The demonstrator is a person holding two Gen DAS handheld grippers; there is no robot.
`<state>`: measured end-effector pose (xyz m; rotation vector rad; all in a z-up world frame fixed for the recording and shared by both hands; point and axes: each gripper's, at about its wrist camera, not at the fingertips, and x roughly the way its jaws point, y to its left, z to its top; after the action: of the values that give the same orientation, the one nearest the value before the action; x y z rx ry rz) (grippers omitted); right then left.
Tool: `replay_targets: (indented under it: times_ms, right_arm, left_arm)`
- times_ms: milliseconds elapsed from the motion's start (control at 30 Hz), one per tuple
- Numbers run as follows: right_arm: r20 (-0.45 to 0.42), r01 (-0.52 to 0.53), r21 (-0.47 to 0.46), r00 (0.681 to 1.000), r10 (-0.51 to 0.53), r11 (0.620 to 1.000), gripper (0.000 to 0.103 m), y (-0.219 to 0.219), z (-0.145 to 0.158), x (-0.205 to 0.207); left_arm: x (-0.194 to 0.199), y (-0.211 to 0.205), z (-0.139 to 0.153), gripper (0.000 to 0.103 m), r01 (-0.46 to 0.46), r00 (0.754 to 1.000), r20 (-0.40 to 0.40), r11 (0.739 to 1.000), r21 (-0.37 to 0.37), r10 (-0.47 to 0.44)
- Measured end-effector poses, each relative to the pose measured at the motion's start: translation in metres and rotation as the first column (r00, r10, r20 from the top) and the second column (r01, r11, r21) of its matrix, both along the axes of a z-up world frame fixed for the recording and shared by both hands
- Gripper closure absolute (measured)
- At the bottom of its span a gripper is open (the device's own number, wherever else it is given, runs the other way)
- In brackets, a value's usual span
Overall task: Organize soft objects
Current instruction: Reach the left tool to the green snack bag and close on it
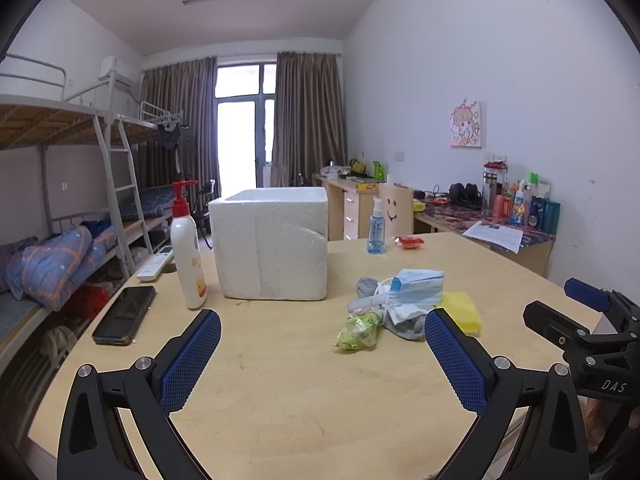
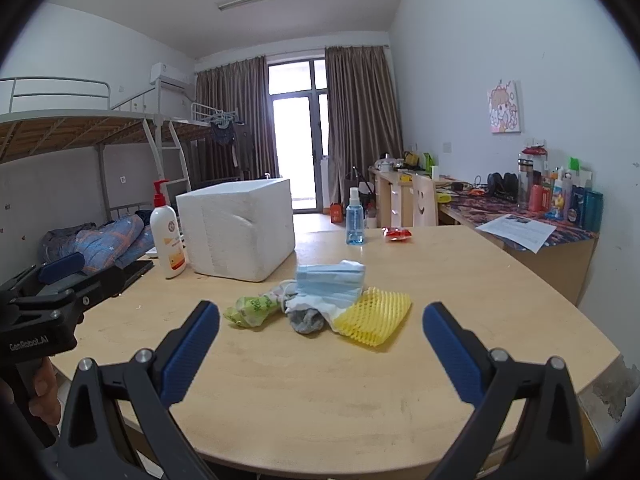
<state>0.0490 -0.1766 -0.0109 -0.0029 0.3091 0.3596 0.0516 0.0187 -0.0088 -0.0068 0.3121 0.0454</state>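
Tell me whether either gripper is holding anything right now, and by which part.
Nothing is held. The left gripper and right gripper both stand open above the pale wooden table, short of the pile topped by blue face masks.

Left tool [image 1: 322, 354] and right tool [image 2: 321, 344] held level side by side, fingers spread wide, gripping nothing.

We see two low, forward-facing wrist views across the wooden table [image 1: 280, 380]; both share the foam box [image 2: 240, 228] and window, right view offset rightward.
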Motion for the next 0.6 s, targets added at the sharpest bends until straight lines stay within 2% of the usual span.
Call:
replay_targets:
  times_ms: [600]
  right_arm:
    - [-0.088, -0.008, -0.038, 0.996, 0.005, 0.999, 0.0, 0.004, -0.012, 0.054]
  left_arm:
    - [0.056, 0.003, -0.014, 0.001, 0.021, 0.992, -0.122, 0.999, 0.024, -0.018]
